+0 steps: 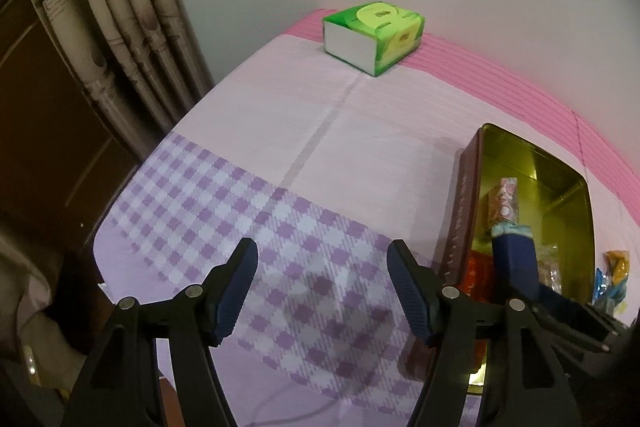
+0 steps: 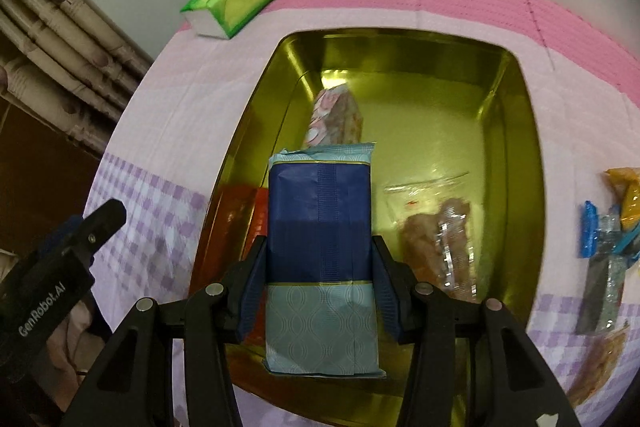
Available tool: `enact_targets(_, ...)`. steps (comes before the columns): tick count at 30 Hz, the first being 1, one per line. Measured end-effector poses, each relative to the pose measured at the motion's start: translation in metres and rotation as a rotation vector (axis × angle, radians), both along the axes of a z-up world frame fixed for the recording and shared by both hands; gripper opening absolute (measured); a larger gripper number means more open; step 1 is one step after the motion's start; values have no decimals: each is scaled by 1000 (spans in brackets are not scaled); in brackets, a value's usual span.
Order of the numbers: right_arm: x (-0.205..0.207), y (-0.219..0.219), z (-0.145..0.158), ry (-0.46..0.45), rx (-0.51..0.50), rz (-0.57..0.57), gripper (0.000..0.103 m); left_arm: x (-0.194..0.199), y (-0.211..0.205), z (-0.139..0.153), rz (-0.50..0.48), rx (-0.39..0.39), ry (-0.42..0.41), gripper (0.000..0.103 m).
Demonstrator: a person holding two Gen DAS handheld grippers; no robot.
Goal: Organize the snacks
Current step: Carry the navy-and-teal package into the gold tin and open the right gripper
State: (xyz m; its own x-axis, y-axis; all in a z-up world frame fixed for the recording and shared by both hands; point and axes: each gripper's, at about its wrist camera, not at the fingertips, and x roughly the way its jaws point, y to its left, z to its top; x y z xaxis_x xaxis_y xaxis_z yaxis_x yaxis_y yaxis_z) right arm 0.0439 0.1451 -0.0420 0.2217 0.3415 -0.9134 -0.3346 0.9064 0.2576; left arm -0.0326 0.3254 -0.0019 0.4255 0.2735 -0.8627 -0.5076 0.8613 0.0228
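A tissue pack (image 1: 374, 35) sits behind the tin (image 2: 520, 131); the right gripper (image 2: 320, 291) pinches a blue packet (image 2: 320, 227) above it, while the left gripper (image 1: 322, 291) is spread, empty.

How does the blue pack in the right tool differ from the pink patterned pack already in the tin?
The blue pack is clamped by the right tool and held above the tin; the pink patterned pack lies loose inside, near the tin's left wall. The blue pack is navy and pale blue with gold lines; the pink one carries a pale swirl print. Both are sealed, oblong snack wrappers.
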Motion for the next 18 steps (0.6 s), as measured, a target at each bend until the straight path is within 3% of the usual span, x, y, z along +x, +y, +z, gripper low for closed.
enact_targets(18, -4, 3, -9, 57, 37, 2, 49, -1, 3, 1, 4, 0, 1, 68)
